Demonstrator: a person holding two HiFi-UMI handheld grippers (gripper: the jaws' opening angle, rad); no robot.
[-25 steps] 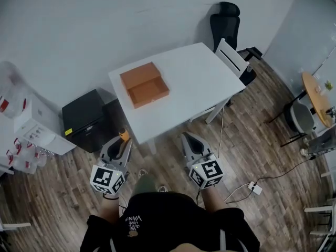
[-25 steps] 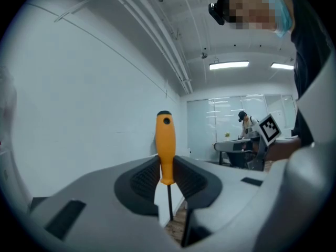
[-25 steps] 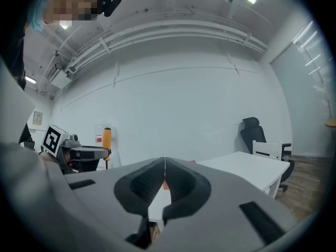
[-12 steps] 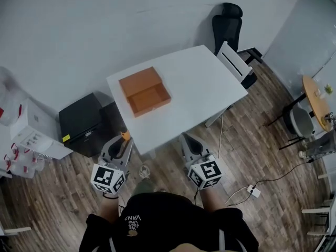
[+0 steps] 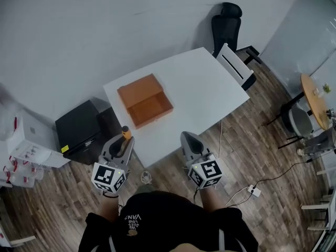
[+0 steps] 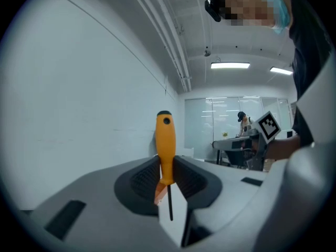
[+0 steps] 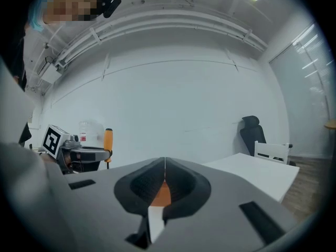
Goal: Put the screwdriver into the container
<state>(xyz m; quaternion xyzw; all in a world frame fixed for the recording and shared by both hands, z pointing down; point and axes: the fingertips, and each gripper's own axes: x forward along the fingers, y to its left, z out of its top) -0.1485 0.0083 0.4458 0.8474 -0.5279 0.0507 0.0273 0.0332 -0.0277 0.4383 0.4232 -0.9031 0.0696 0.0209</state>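
Both grippers have drawn closer to the white desk [image 5: 205, 88] since the earlier frames; in the head view their tips now reach its near edge, where before bare floor lay between. The left gripper [image 5: 124, 145] has its jaws clamped on the screwdriver [image 6: 165, 143], which stands upright with the orange handle above the jaws and the dark shaft running down between them. It is held at the desk's near left corner, apart from the container [image 5: 144, 100], an orange open-topped box resting on the desk's left part. The right gripper [image 5: 188, 137] is at the desk's near edge too, its jaws closed together on nothing. A black cabinet [image 5: 79, 130] stands just left of the desk and a black office chair [image 5: 226, 28] at its far end.
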